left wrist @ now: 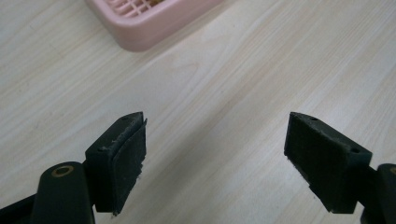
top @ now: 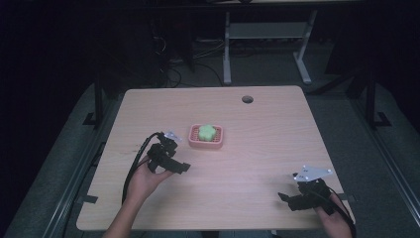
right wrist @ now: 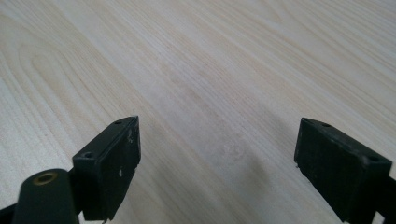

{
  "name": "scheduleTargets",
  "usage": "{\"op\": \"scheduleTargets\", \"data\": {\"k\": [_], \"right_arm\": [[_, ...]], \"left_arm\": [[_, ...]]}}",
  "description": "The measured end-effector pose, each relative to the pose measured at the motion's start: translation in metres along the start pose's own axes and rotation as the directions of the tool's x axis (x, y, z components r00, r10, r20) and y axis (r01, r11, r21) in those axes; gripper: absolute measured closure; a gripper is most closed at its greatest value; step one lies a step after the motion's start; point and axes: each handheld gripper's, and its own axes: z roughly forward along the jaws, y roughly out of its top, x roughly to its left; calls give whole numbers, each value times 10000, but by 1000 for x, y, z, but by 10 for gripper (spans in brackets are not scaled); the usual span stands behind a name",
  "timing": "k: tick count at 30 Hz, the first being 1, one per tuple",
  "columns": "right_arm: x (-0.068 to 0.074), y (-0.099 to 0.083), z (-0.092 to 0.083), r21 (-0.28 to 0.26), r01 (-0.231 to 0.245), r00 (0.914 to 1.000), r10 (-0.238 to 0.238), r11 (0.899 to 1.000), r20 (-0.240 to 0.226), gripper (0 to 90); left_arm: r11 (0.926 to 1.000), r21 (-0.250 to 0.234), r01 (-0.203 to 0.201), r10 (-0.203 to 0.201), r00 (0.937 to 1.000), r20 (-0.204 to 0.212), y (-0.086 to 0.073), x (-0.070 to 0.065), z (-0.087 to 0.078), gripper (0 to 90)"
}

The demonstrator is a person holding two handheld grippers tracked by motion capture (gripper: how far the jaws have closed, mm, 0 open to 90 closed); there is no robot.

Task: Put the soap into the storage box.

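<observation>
On the left of the surface (top: 257,148), the left gripper (top: 184,167) hangs low with its fingers (left wrist: 122,158) spread wide and empty, just short of the pink tray (top: 220,140). A green block (top: 206,132) sits in that tray, near the middle of the surface. This looks like the approach: next, the gripper likely needs to move forward over the block and close. Far right, the right gripper (top: 284,197) waits well apart, fingers (right wrist: 112,163) wide open, holding nothing.

Dim room, light wooden table (top: 277,144), grey floor (top: 356,148), white desk frame (top: 267,34) behind, perhaps cables
</observation>
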Motion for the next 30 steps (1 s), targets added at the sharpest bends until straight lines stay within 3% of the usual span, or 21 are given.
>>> {"op": "scheduleTargets", "data": {"k": [23, 30], "right_arm": [[0, 0, 2, 27, 29, 9999, -29, 10000, 114, 140], [0, 0, 3, 68, -13, 9999, 12, 10000, 101, 140]], "left_arm": [[9992, -342, 190, -187, 9998, 108, -47, -9, -13, 204], [9991, -327, 268, -263, 9995, 161, -61, -11, -10, 204]]}}
